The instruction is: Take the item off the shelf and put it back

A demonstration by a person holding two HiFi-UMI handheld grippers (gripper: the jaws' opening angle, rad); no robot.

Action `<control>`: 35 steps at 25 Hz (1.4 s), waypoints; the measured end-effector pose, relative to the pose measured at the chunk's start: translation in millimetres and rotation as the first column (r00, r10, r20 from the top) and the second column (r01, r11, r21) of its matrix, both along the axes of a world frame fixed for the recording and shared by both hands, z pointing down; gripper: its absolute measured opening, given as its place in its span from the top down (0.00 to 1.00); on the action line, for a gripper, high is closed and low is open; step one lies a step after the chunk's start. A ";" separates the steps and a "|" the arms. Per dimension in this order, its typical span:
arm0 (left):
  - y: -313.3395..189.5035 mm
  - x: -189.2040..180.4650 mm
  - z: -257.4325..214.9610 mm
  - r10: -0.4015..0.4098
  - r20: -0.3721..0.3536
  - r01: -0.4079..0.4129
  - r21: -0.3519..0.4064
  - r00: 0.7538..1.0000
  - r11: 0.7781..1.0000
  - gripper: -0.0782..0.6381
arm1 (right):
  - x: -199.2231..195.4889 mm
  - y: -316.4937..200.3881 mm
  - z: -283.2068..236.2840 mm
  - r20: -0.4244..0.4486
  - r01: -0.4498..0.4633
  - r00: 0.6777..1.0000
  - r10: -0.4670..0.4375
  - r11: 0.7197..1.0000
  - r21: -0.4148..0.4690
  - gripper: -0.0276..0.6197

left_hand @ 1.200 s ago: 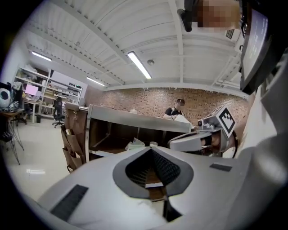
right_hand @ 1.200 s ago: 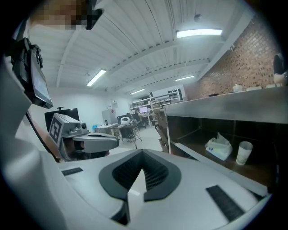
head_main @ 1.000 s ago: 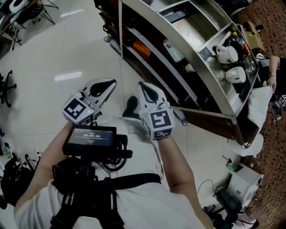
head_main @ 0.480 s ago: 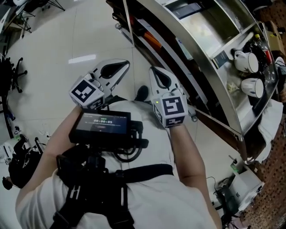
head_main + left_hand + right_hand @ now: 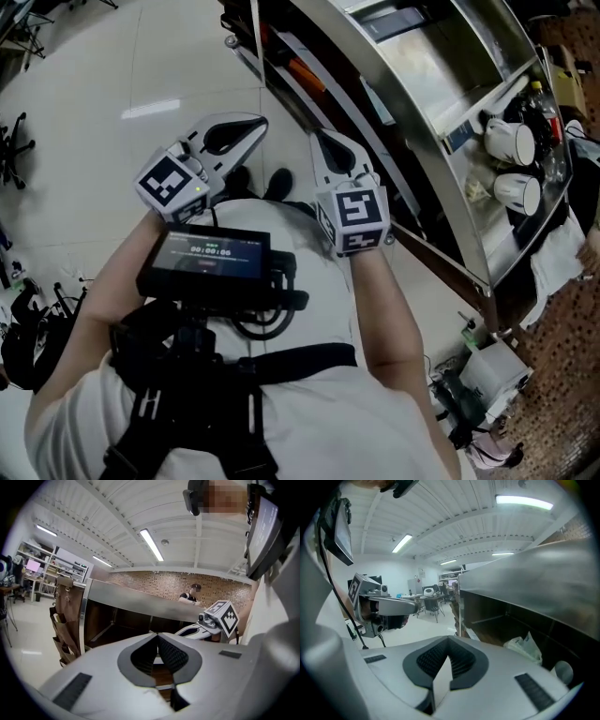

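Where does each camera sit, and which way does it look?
Head view: on the person's head, looking steeply down at the floor, the shelf, the person's arms, the left gripper and the right gripper.
Left gripper view: on the left gripper, looking along its shut jaws toward the shelf; the right gripper shows too.
Right gripper view: on the right gripper, facing the shelf and the room; the left gripper shows.
Shared: all three show the shelf.

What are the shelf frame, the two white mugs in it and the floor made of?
Shelf frame: brushed metal, likely stainless steel; silvery with soft reflections.
White mugs: probably glazed ceramic; glossy highlights.
Floor: pale polished tile or similar; it mirrors the ceiling lights.
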State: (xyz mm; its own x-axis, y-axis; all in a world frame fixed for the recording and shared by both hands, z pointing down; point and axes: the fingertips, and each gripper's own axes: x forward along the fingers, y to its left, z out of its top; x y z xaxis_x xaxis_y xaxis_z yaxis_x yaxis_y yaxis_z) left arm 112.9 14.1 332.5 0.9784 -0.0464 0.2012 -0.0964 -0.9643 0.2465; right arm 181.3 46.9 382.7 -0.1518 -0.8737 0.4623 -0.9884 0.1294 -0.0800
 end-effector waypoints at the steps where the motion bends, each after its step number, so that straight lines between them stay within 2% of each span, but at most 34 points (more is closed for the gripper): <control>1: -3.8 -0.9 2.1 0.005 0.002 -0.005 -0.006 1.000 1.000 0.88 | 2.4 -2.4 2.1 -0.010 -0.014 1.000 0.014 1.000 -0.011 0.95; 5: -25.0 -8.3 14.9 0.018 -0.007 -0.018 0.000 1.000 1.000 0.88 | 14.8 -9.9 14.8 -0.089 -0.057 0.995 0.050 0.996 -0.070 0.95; 8: -43.8 -15.6 21.7 0.014 -0.008 -0.014 0.005 1.000 1.000 0.88 | 25.5 -19.0 31.5 -0.235 -0.061 0.972 0.031 0.990 -0.124 0.95; 10: -47.2 -17.5 20.8 0.007 -0.005 -0.007 -0.009 1.000 1.000 0.88 | 37.2 -19.1 46.3 -0.396 -0.057 0.918 -0.013 0.985 -0.164 0.95; 12: -44.1 -16.1 17.6 0.004 0.000 -0.004 -0.030 1.000 1.000 0.88 | 56.2 -15.2 61.3 -0.551 -0.074 0.833 -0.048 0.978 -0.196 0.94; 14: -41.8 -14.8 18.5 -0.005 -0.002 0.005 -0.045 1.000 0.999 0.88 | 79.8 -10.8 73.3 -0.655 -0.112 0.753 -0.062 0.969 -0.220 0.94; 15: -40.6 -14.6 19.2 -0.010 -0.004 0.010 -0.054 1.000 0.999 0.88 | 91.3 -8.9 78.2 -0.686 -0.134 0.724 -0.065 0.963 -0.233 0.93; 16: -39.8 -14.9 20.2 -0.014 -0.004 0.014 -0.061 1.000 0.998 0.88 | 102.6 -7.7 82.1 -0.709 -0.158 0.702 -0.065 0.957 -0.244 0.86; 20: -39.8 -16.4 27.9 -0.023 0.006 0.023 -0.053 1.000 0.998 0.88 | 147.5 -8.2 90.1 -0.782 -0.254 0.622 -0.048 0.932 -0.260 0.82; 24: -31.6 -17.9 32.6 -0.034 0.011 0.034 -0.081 0.999 0.996 0.88 | 185.3 -10.6 108.1 -0.833 -0.290 0.542 -0.108 0.907 -0.307 0.71; 26: -29.6 -20.7 36.0 -0.041 0.021 0.042 -0.082 0.999 0.996 0.88 | 200.2 -15.2 116.5 -0.849 -0.303 0.510 -0.141 0.894 -0.331 0.70; 29: -27.5 -25.2 41.0 -0.050 0.043 0.054 -0.088 0.998 0.995 0.88 | 217.1 -17.4 128.8 -0.853 -0.334 0.492 -0.174 0.867 -0.370 0.70; 35: -21.0 -25.2 43.6 -0.027 0.056 0.033 -0.093 0.998 0.995 0.88 | 240.8 -8.8 150.6 -0.827 -0.412 0.524 -0.204 0.789 -0.456 0.71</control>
